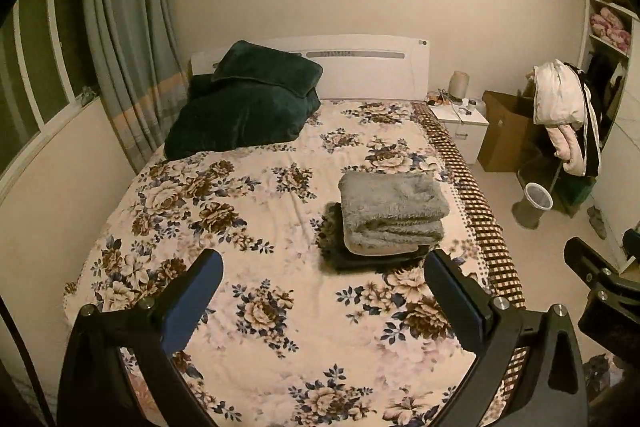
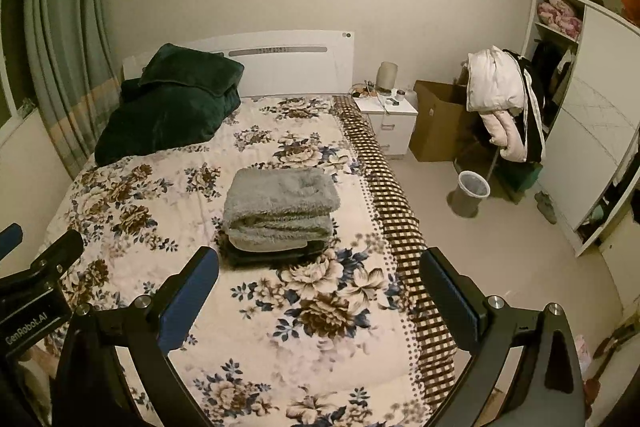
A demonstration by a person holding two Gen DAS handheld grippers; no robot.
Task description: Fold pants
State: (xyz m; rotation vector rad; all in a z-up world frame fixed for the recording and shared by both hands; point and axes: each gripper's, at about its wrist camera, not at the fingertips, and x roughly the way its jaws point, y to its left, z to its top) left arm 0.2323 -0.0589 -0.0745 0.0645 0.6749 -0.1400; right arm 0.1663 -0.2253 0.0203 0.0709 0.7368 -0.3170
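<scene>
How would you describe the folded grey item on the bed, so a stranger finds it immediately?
Start at the bed with the floral cover. Near its patterned right edge, toward the foot, sits a small stack. The fluffy grey folded garment is its top layer, paler and shaggier than the flat dark folded item beneath it.

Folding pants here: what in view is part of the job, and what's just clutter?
Job: grey folded garment on a dark folded one, bed, left gripper, right gripper, both open.

Clutter: green blanket, nightstand, box, bin, coats.

We see our right gripper (image 2: 320, 291) held wide apart above the bed (image 2: 280, 327), folded grey pants (image 2: 280, 209) stacked on dark clothing (image 2: 276, 254)
</scene>
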